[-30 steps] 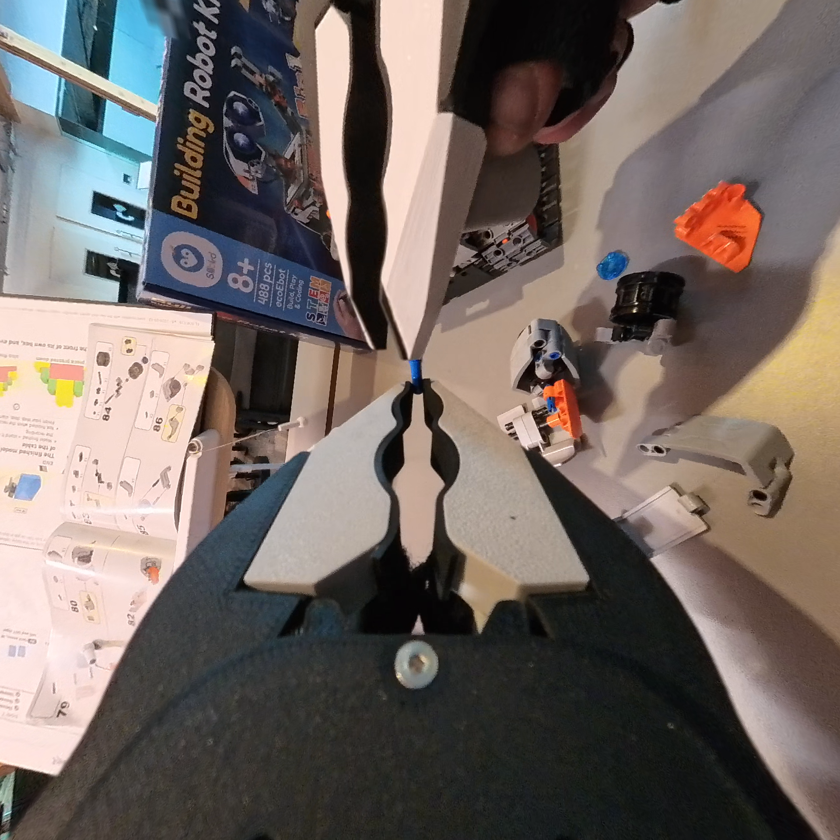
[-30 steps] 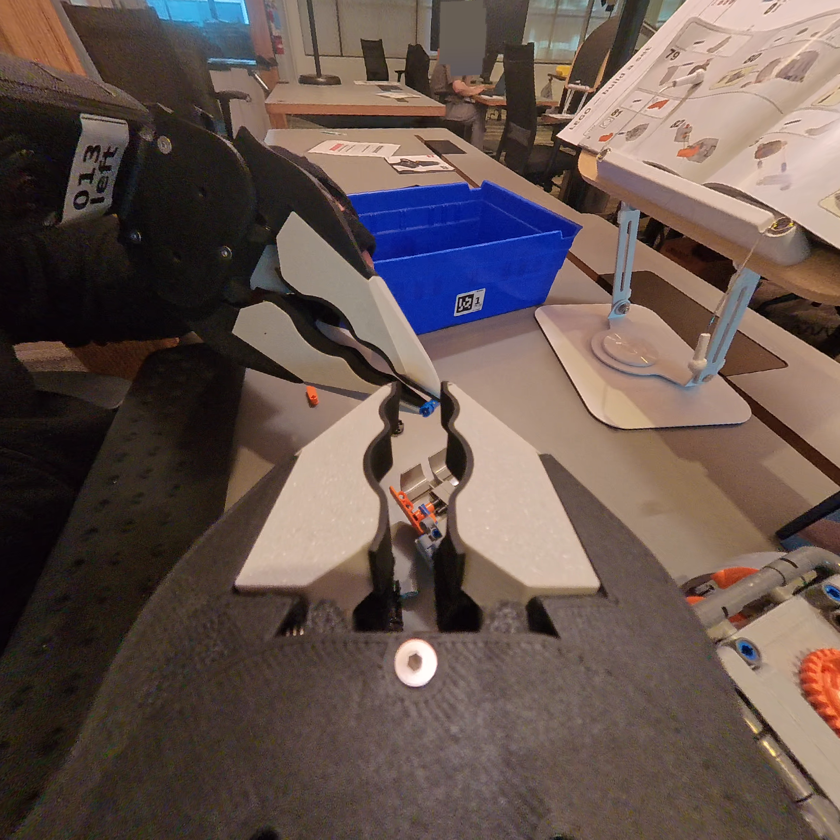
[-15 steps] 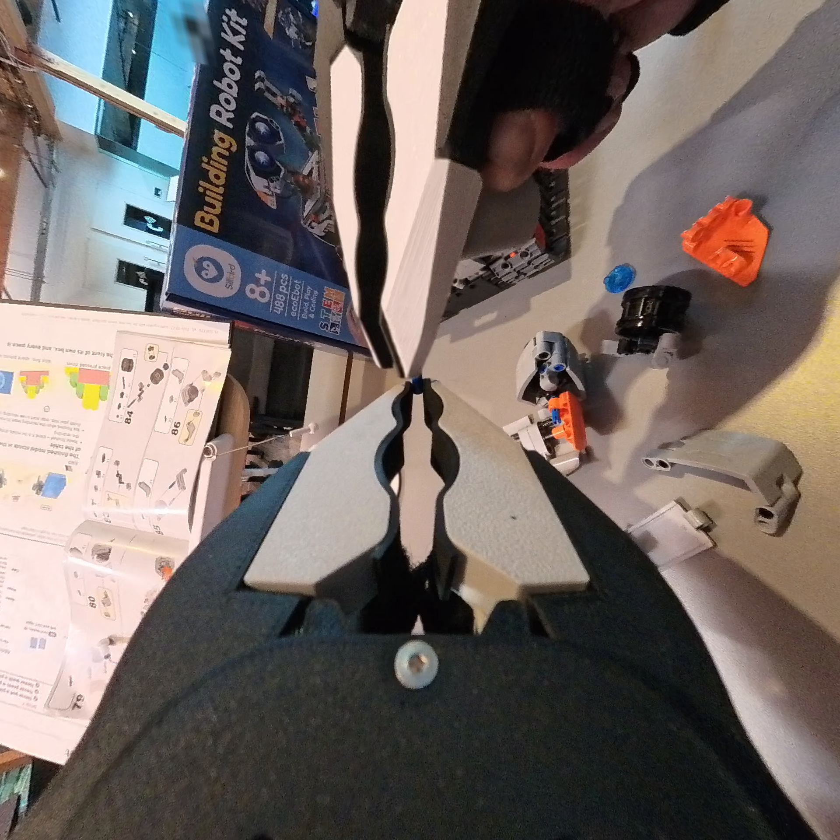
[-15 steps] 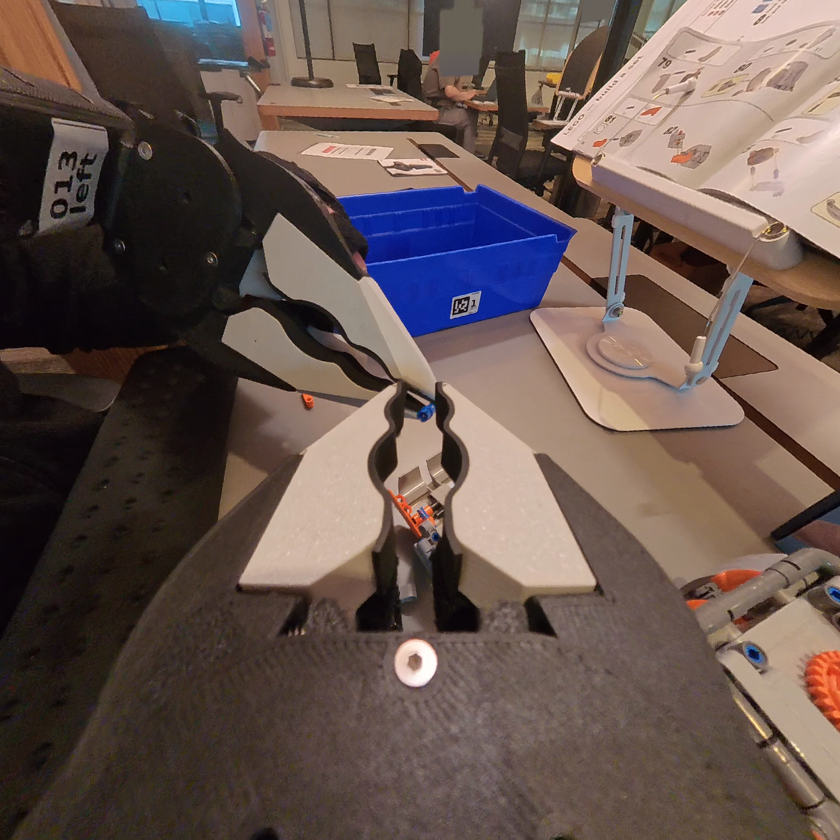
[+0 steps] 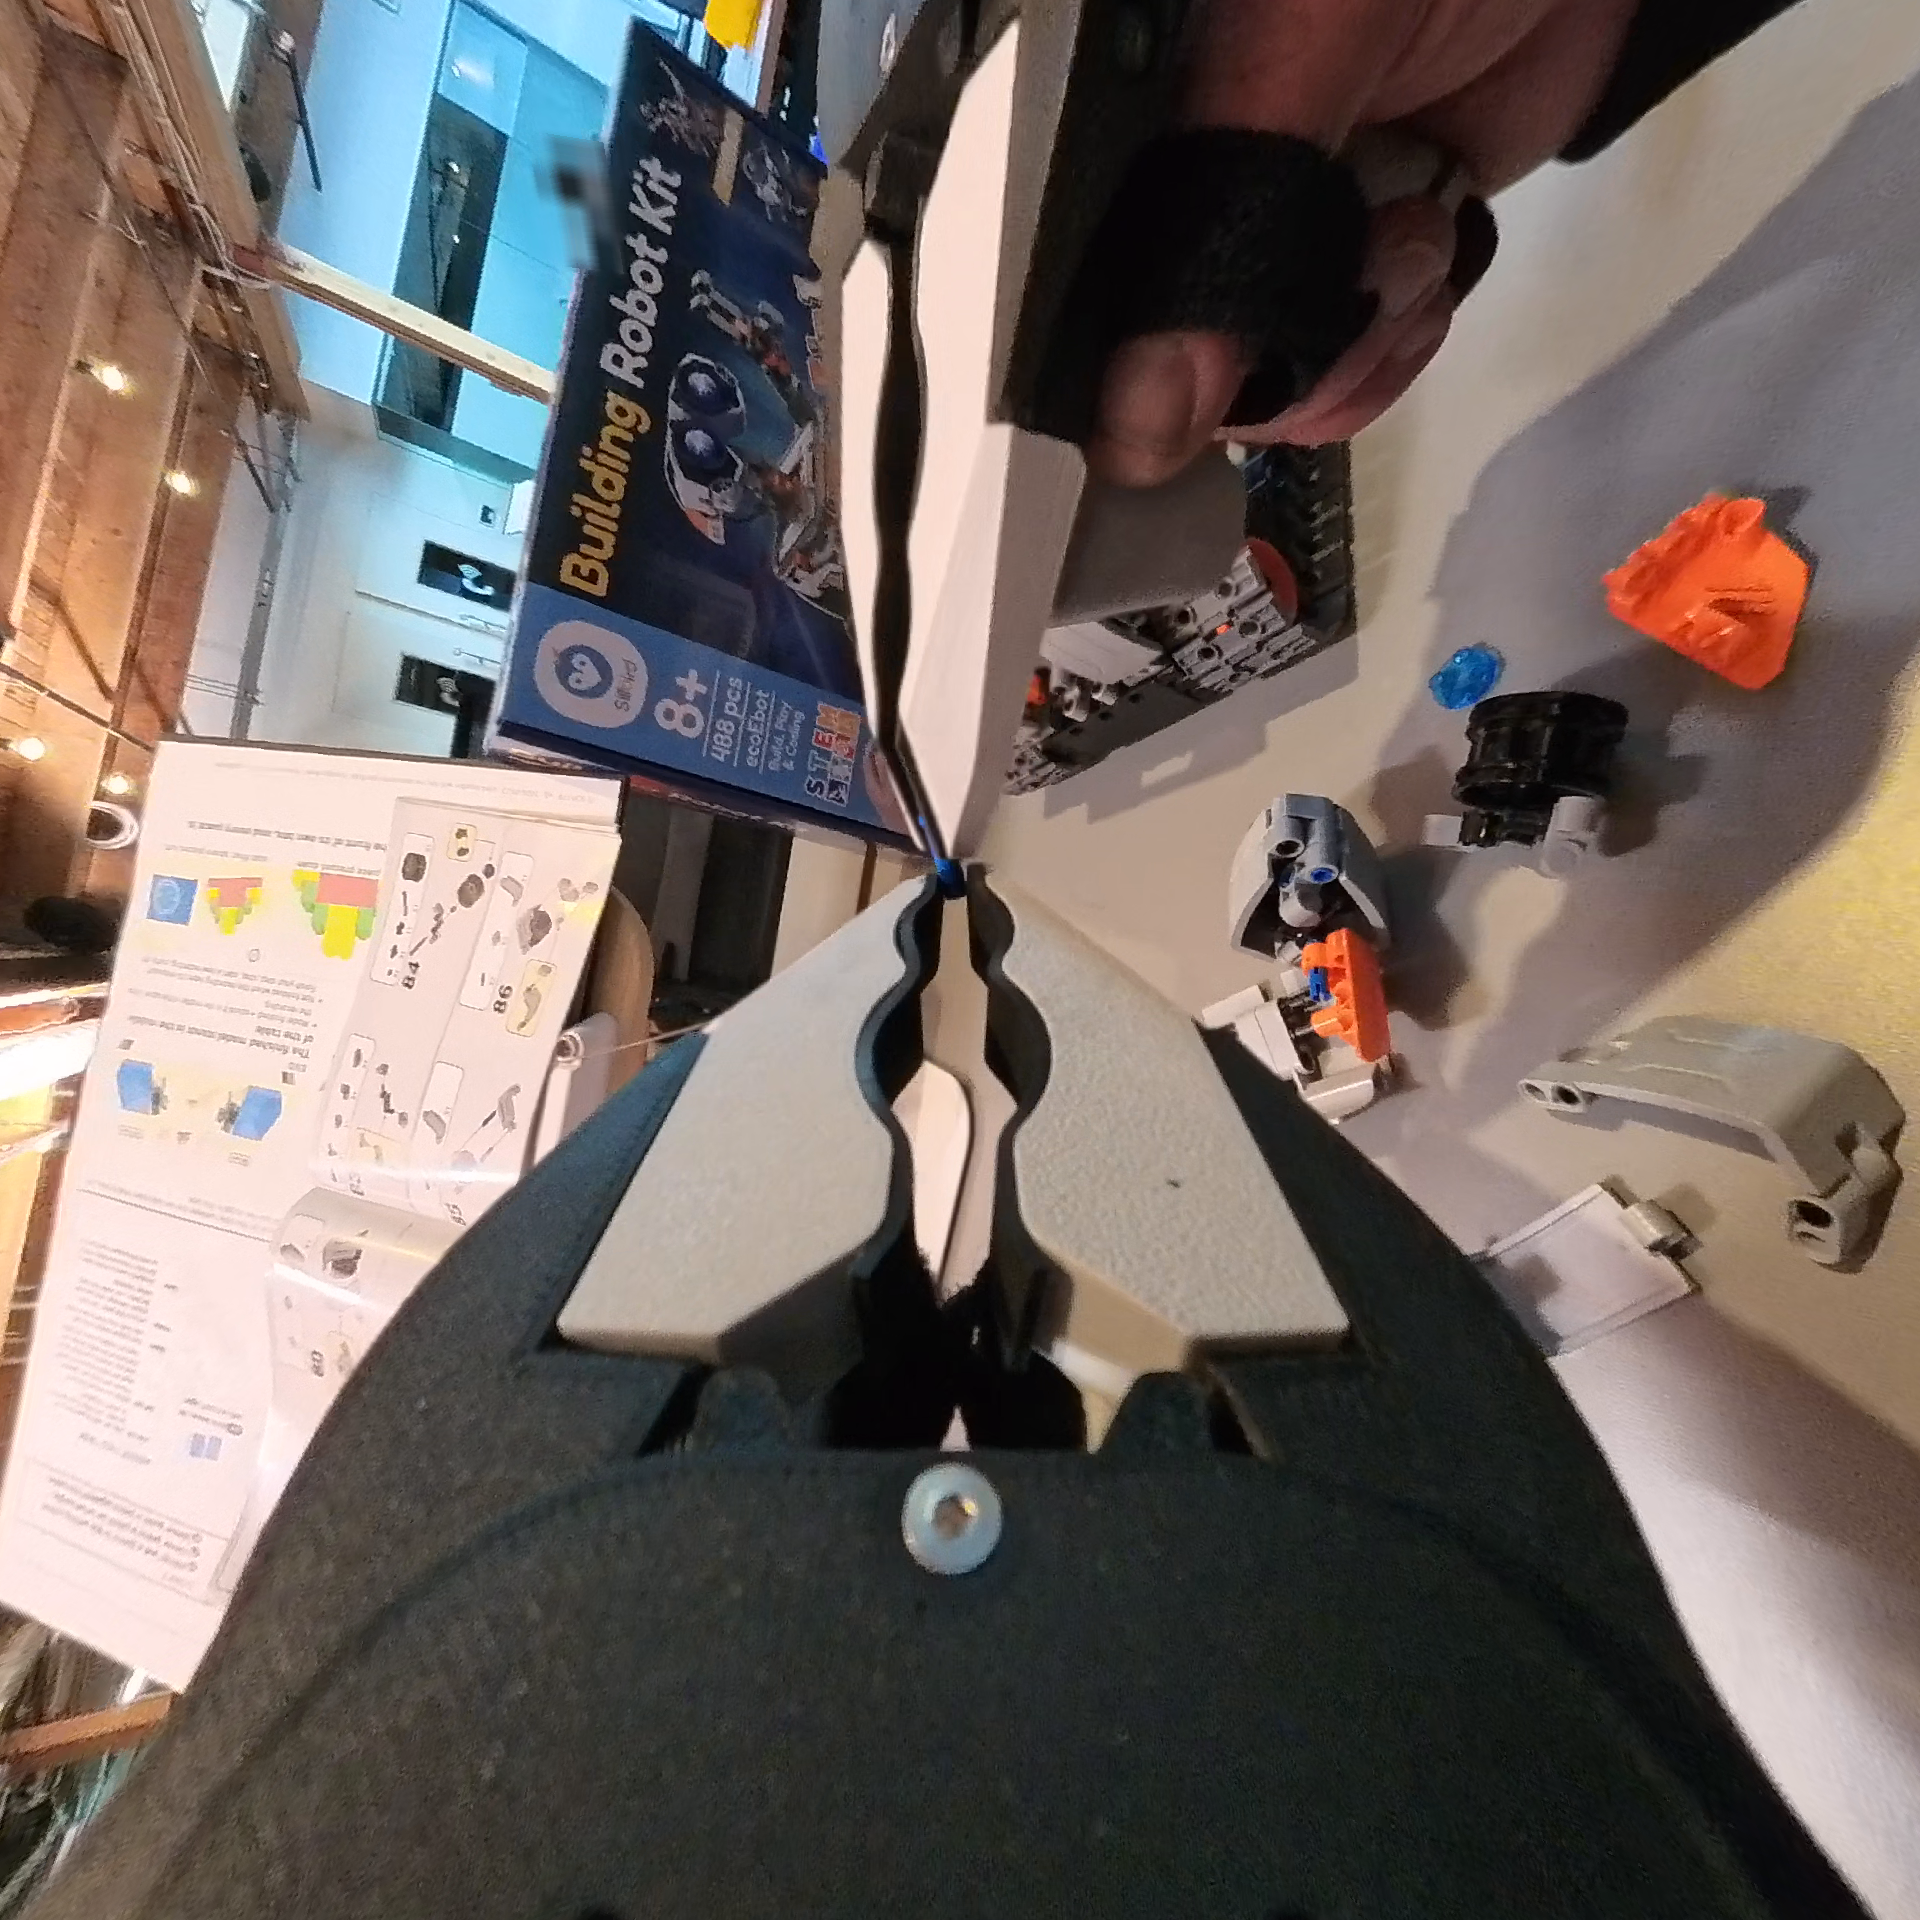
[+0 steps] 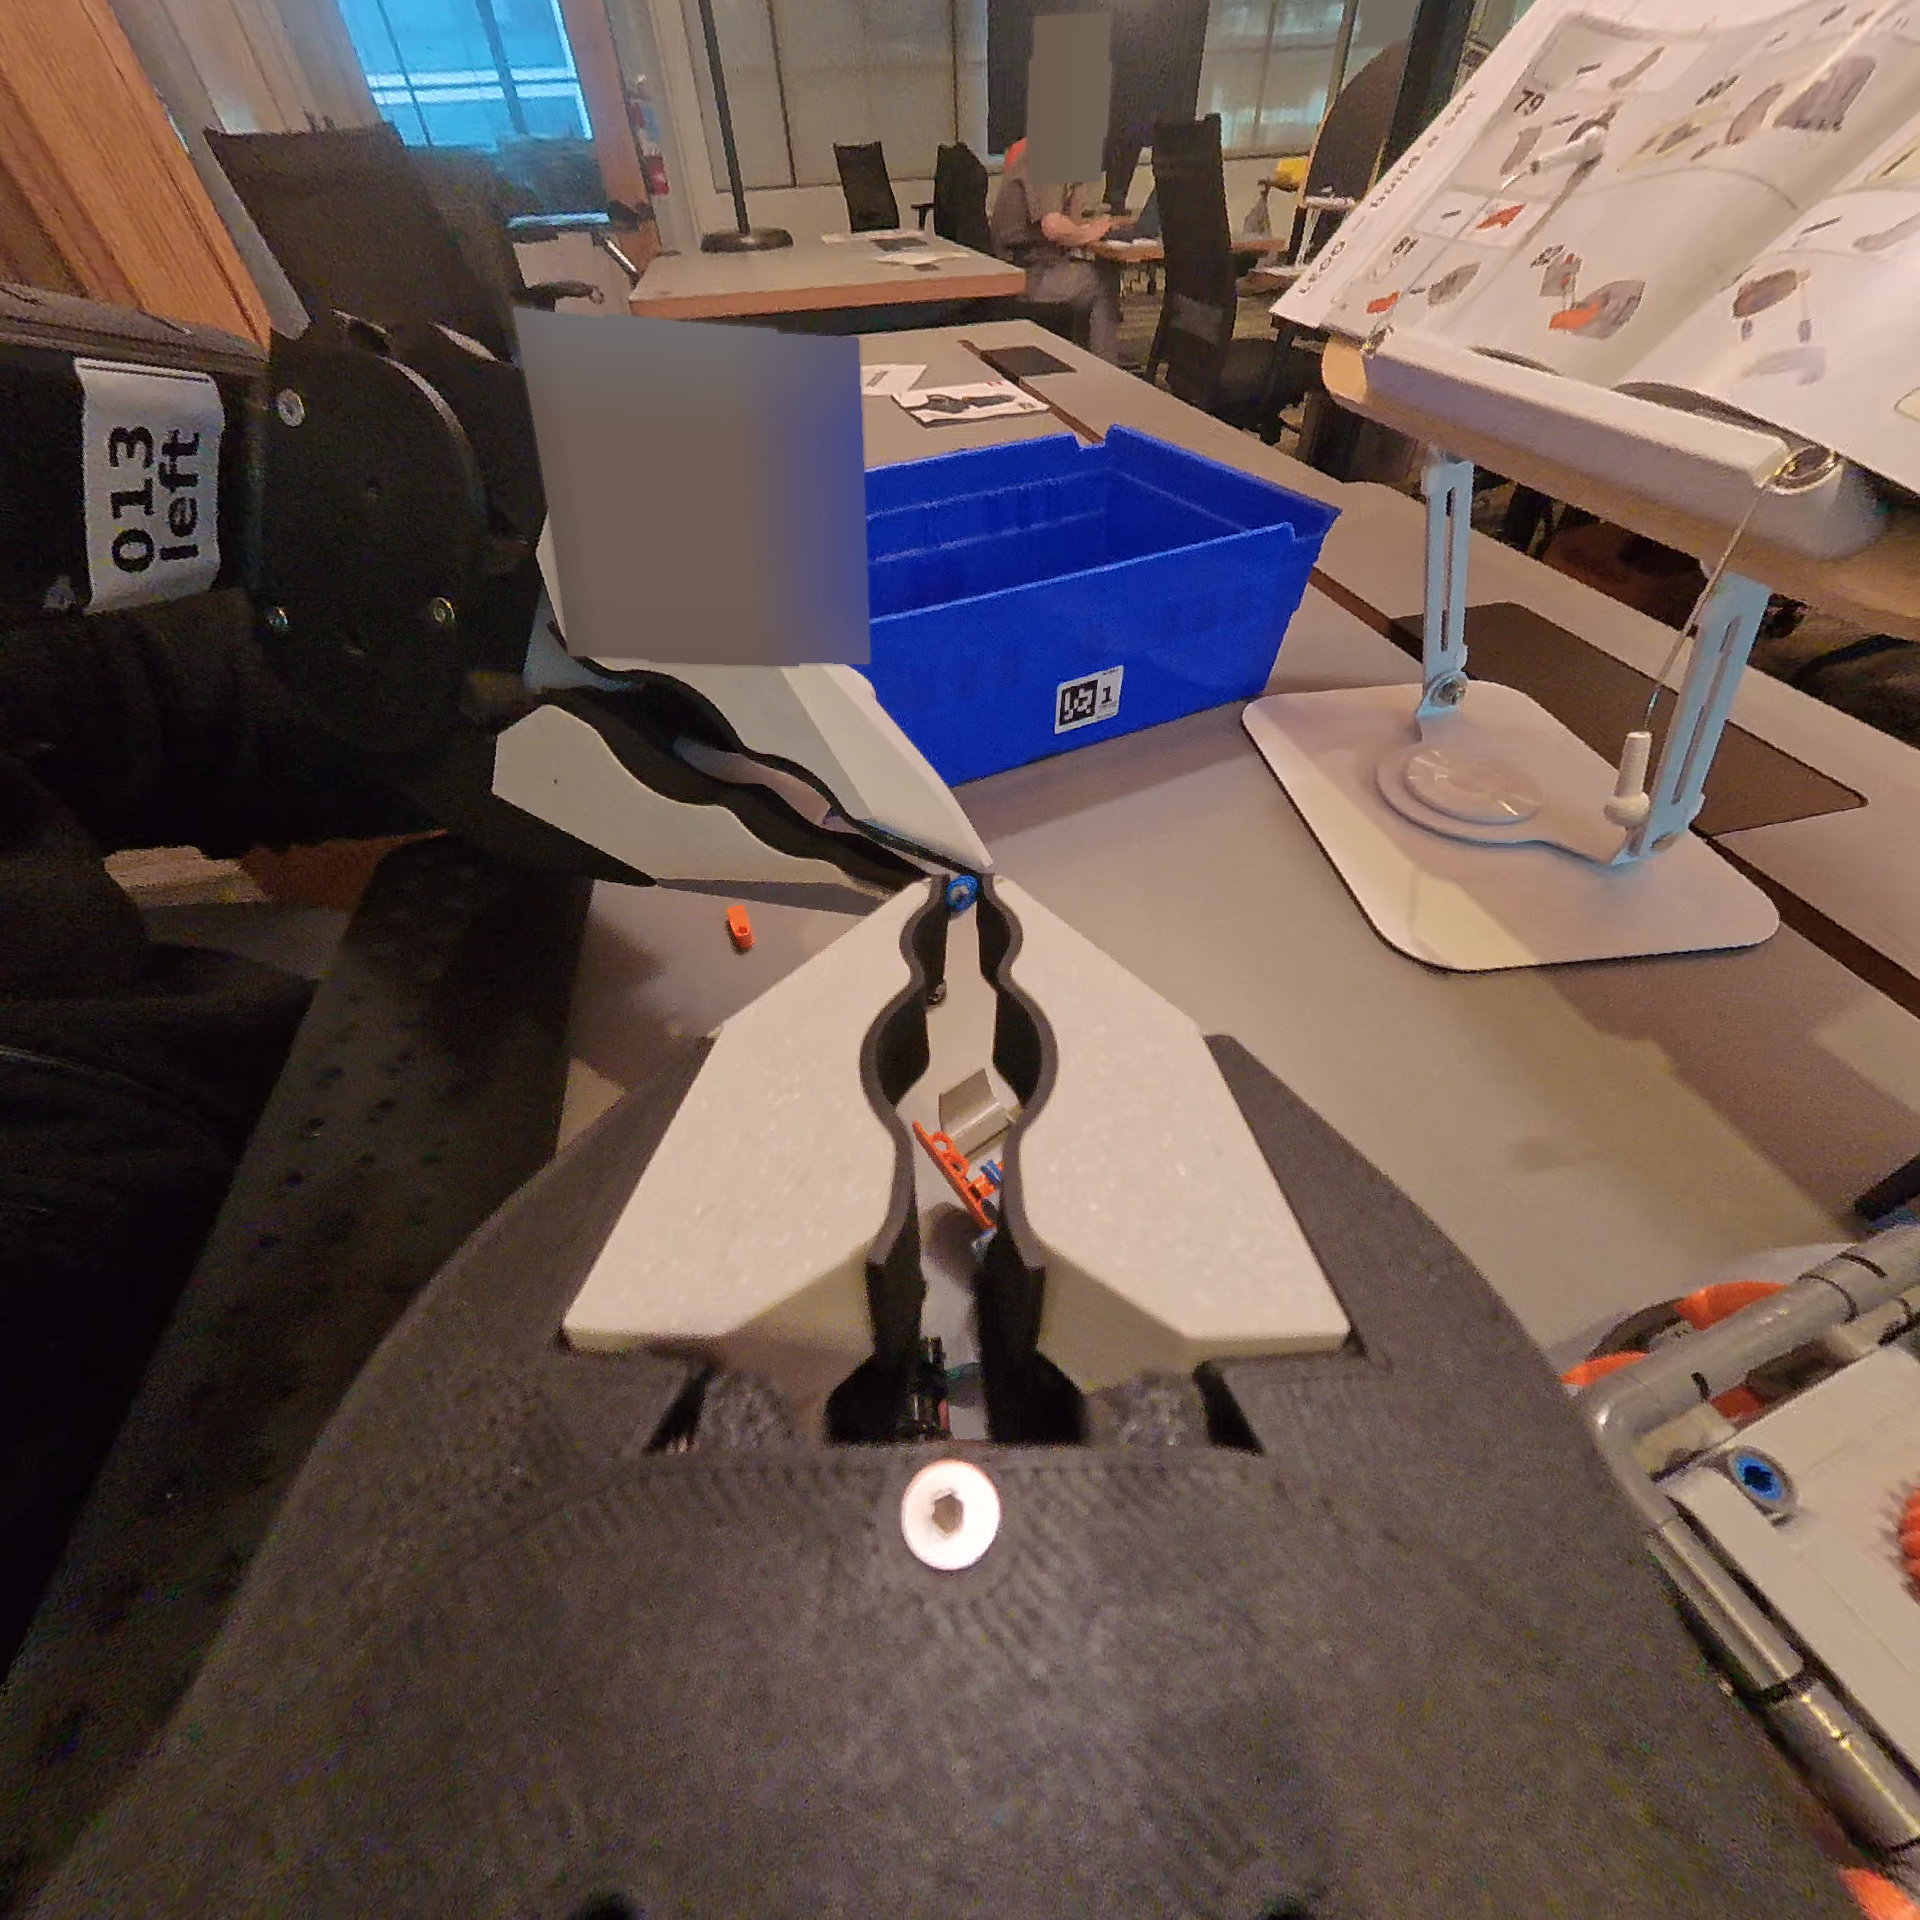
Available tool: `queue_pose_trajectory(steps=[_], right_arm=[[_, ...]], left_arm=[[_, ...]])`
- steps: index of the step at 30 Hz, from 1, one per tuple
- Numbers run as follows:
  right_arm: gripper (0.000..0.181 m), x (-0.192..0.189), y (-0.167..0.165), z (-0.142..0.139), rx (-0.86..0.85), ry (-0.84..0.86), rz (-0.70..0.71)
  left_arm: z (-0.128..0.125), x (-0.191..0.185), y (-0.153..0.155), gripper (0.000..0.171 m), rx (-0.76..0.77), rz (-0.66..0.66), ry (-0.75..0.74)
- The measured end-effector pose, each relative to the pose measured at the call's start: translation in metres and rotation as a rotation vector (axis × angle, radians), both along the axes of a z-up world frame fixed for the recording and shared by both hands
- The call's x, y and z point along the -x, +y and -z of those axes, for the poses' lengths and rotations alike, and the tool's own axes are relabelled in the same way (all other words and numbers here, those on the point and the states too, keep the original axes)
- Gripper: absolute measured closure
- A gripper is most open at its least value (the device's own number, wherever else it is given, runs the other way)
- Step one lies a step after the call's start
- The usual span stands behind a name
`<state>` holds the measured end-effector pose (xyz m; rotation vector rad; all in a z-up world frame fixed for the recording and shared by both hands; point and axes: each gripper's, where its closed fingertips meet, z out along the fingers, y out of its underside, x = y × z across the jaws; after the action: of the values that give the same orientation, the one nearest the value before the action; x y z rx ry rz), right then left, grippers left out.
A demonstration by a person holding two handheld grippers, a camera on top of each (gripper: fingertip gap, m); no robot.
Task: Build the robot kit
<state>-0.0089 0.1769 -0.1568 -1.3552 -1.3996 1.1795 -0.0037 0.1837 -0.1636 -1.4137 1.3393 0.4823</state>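
A small blue pin (image 5: 945,878) sits at the meeting point of both grippers, above the grey table (image 6: 1299,1039). In the left wrist view my left gripper (image 5: 947,885) is shut on the pin's near end, and the right gripper's fingers (image 5: 966,623) come down from above onto its far end. In the right wrist view my right gripper (image 6: 961,896) is shut on the same blue pin (image 6: 961,894), whose round end shows between the pads. The left gripper's fingers (image 6: 831,758) reach in from the left and meet it tip to tip.
A blue bin (image 6: 1091,582) stands behind the grippers, with a white book stand (image 6: 1507,821) holding an instruction booklet to its right. A kit box (image 5: 675,520), an orange part (image 5: 1704,592), a black wheel (image 5: 1538,769), grey parts (image 5: 1309,873) and a partly built model (image 6: 1766,1455) lie around. Only a small space, under 4 cm, lies between the two pairs of fingers.
My right gripper's fingers have closed from an open gap onto the free end of the blue pin. My left gripper has stayed shut on the pin and moved little.
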Motion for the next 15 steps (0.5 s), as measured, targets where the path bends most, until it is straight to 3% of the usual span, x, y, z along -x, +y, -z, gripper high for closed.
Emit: queue_pose_trajectory(steps=[7,15], right_arm=[[0.179,0.000,-0.003,0.001,-0.007,-0.010,-0.018],[0.179,-0.004,-0.003,-0.005,-0.015,0.009,-0.023]], left_arm=[[0.004,0.001,-0.005,0.169,0.066,0.016,-0.011],[0.006,0.025,-0.017,0.157,0.205,-0.057,-0.061]])
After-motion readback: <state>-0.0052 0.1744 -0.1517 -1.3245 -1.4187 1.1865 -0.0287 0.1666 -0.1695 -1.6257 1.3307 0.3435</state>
